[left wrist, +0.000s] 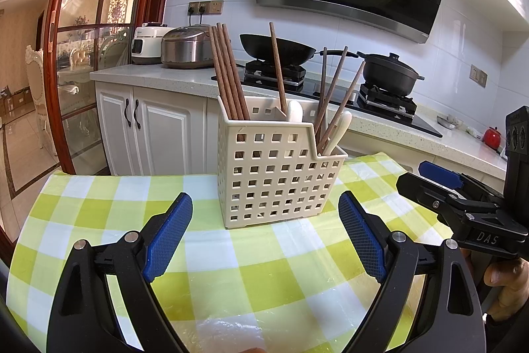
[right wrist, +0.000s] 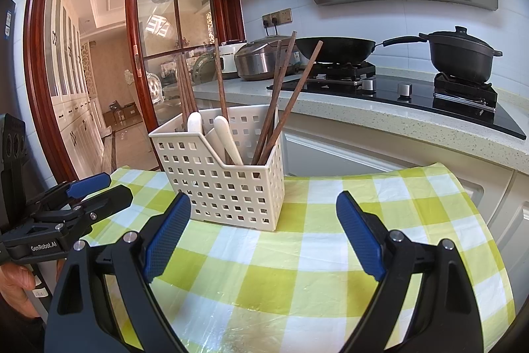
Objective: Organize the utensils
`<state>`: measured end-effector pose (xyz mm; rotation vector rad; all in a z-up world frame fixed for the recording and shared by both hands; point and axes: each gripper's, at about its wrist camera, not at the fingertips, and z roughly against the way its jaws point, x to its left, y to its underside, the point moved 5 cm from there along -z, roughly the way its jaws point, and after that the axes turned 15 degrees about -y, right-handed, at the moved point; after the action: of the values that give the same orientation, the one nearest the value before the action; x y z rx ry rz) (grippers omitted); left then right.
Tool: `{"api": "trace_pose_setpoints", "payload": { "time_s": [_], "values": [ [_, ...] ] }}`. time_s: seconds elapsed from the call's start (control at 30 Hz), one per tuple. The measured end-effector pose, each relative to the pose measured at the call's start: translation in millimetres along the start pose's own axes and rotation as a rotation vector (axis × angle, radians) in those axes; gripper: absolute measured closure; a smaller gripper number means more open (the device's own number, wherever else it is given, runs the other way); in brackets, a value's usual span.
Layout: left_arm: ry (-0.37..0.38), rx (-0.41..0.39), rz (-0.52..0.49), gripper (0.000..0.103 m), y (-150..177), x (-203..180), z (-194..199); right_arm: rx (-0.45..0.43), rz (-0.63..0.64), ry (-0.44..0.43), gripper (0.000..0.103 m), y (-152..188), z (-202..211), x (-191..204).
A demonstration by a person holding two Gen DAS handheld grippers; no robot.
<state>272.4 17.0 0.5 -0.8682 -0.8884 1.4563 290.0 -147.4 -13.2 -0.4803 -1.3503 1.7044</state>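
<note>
- The left gripper [left wrist: 265, 234] is wide apart and holds nothing; it hovers over the green and white checked tablecloth [left wrist: 231, 286].
- The right gripper [right wrist: 263, 234] is also spread wide and empty, above the same cloth.
- The cream utensil basket [left wrist: 271, 174] stands upright on the cloth, just ahead of both grippers, near the far edge of the table.
- Brown wooden chopsticks [left wrist: 228, 71] lean in its compartments, and two white spoons [right wrist: 228, 138] stand among them.
- Behind is the kitchen counter [left wrist: 158, 76] with a rice cooker [left wrist: 186, 47], a black wok [left wrist: 276, 47] and a black pot [left wrist: 391, 73] on the stove.
</note>
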Motion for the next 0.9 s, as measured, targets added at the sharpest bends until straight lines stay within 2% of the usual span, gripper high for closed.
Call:
{"api": "trace_pose_setpoints", "payload": {
  "time_s": [0.9],
  "values": [
    [-0.001,0.001,-0.001,0.019,0.4,0.5,0.1,0.008,0.004,-0.004,0.016,3.7,-0.3,2.6]
  ]
}}
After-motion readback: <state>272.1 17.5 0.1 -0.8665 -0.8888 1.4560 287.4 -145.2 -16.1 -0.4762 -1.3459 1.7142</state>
